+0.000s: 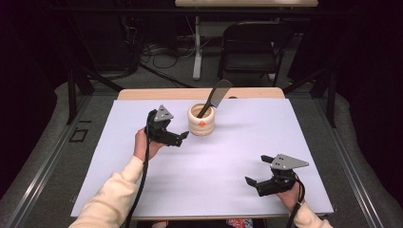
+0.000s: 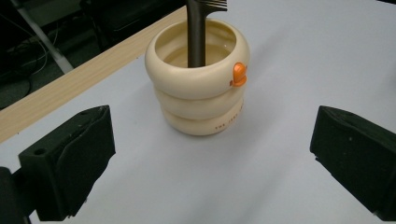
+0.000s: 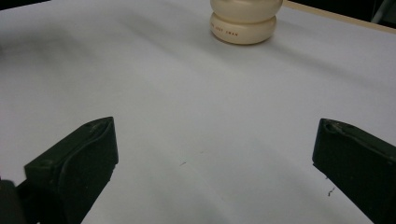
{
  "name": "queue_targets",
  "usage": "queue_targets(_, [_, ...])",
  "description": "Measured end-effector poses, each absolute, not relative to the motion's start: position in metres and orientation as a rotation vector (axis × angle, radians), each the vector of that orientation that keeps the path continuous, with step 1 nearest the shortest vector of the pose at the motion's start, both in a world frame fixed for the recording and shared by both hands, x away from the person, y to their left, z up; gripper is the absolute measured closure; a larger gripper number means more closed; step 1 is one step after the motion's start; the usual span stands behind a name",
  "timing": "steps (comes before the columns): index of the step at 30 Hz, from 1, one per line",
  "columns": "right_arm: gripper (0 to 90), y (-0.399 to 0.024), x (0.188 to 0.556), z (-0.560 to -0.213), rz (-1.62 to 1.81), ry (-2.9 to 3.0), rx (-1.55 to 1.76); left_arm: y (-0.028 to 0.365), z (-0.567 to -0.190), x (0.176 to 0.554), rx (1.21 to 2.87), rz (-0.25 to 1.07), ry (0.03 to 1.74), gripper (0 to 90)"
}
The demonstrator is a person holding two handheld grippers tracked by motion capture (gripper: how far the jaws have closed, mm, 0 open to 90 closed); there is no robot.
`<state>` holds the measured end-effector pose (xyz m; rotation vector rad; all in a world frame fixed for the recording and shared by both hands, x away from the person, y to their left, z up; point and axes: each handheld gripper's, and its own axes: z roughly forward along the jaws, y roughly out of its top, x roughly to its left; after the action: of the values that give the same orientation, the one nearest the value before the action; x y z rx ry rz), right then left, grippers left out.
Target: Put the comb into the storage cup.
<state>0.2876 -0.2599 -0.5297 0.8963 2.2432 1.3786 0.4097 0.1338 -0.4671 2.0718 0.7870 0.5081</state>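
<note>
A cream ringed holder [image 1: 201, 119] with a small orange knob stands upright on the white sheet, toward the back middle. A dark comb [image 1: 215, 97] leans out of it, its toothed end up. My left gripper [image 1: 182, 137] is open just left of the holder, jaws spread and aimed at it, a short gap away. From the left gripper view the holder [image 2: 200, 86] stands between and beyond the jaws, with the comb's handle [image 2: 196, 33] inside. My right gripper [image 1: 257, 170] is open near the front right, nothing between its jaws. The holder's base [image 3: 243, 25] lies far ahead of it.
The white sheet [image 1: 228, 156] covers most of a wooden table, whose bare strip [image 1: 157, 94] runs along the back edge. A black folding chair [image 1: 251, 47] and cables stand on the floor behind the table. Dark rails flank both sides.
</note>
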Motion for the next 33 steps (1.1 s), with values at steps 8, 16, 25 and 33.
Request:
queue_targets(8, [0.0, -0.260, 0.287, -0.530, 1.379, 2.244, 0.892, 0.145, -0.475, 0.395, 2.072, 0.517, 0.809, 0.0])
queue_targets(16, [0.0, -0.260, 0.288, -0.530, 1.376, 2.244, 0.895, 0.155, -0.484, 0.384, 2.061, 0.512, 0.827, 0.0])
queue_targets(25, [0.0, -0.260, 0.287, -0.529, 1.380, 2.242, 0.893, 0.164, -0.490, 0.370, 2.061, 0.518, 0.838, 0.0])
queue_targets(33, [0.0, -0.260, 0.287, -0.530, 1.370, 2.253, 0.887, 0.172, -0.491, 0.353, 2.062, 0.531, 0.834, 0.0])
